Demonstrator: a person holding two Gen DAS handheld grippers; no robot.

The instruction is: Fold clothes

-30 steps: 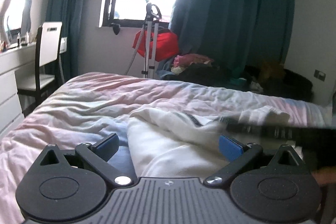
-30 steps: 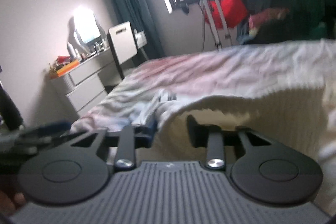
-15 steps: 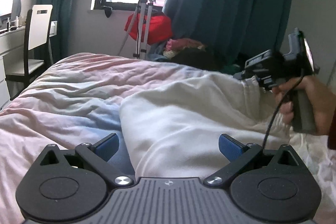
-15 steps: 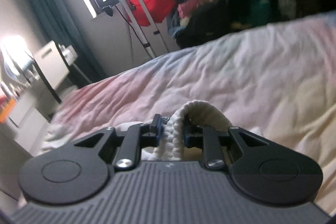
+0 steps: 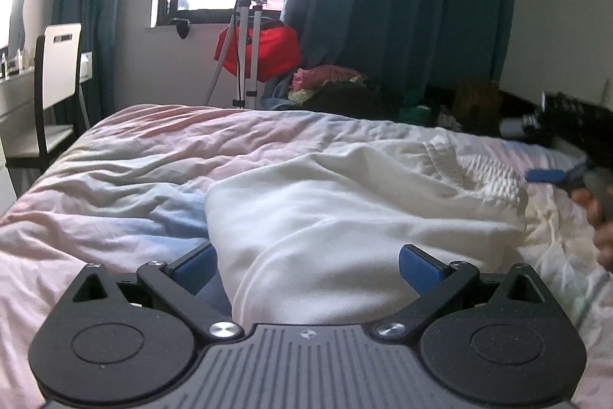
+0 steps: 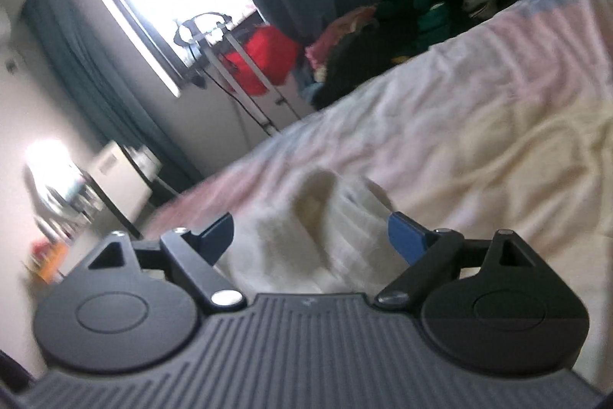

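The left gripper (image 5: 306,267) hangs low over the near end of a white, soft cotton garment (image 5: 345,209), its blue-padded fingers (image 5: 419,269) spread wide on either side of the cloth and pinching nothing. The garment lies in a loose, humped fold across the rumpled pink-and-blue bed cover (image 5: 126,179), its ribbed hem bunched at the far right end.

There, the right gripper (image 6: 310,236) also has its fingers (image 6: 406,240) spread, with the ribbed hem lying between them but not gripped; that view is tilted and smeared, so the gripper is probably moving.

The main risk, as I judge it, is that the fold does not hold: with neither end pinned, the puffy cloth may slump or spring open. If the left fingers close where they are, they could gather several layers, or catch the bed cover beneath, and drag the whole bundle askew. A hasty regrasp by the right gripper could hook only the hem and pull the top layer off.

Beyond the bed, a red bag (image 5: 264,48) and a heap of clothes (image 5: 333,87) sit under the window, well apart from the work.
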